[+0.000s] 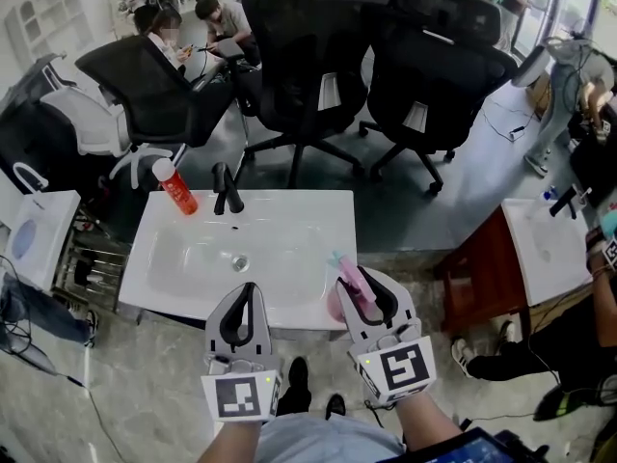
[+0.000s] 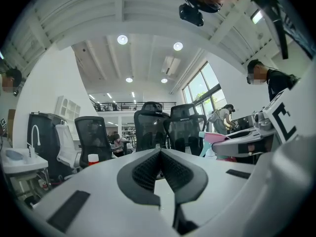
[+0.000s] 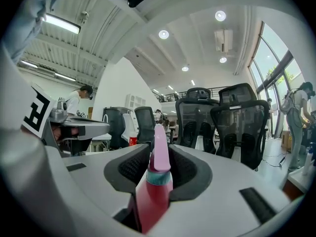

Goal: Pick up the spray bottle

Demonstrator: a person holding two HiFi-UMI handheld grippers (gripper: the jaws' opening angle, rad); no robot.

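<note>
Clamping the pink plastic spray bottle (image 3: 153,194), my right tongs (image 1: 363,292) have its nozzle poking past their tips. My left tongs (image 1: 245,302), alongside, are pressed together, empty.

You're in an open-plan office partly fitted out as a test space. Black mesh office chairs (image 1: 318,66) crowd your twelve o'clock, and people (image 1: 220,15) sit at work around eleven. A white washbasin (image 1: 308,222) with a black faucet (image 1: 227,189) stands right before you, and a second basin (image 1: 545,258) at three. Overhead are a high ceiling with recessed lights (image 2: 122,39), a mezzanine railing (image 2: 133,103) and tall windows (image 3: 276,63).
</note>
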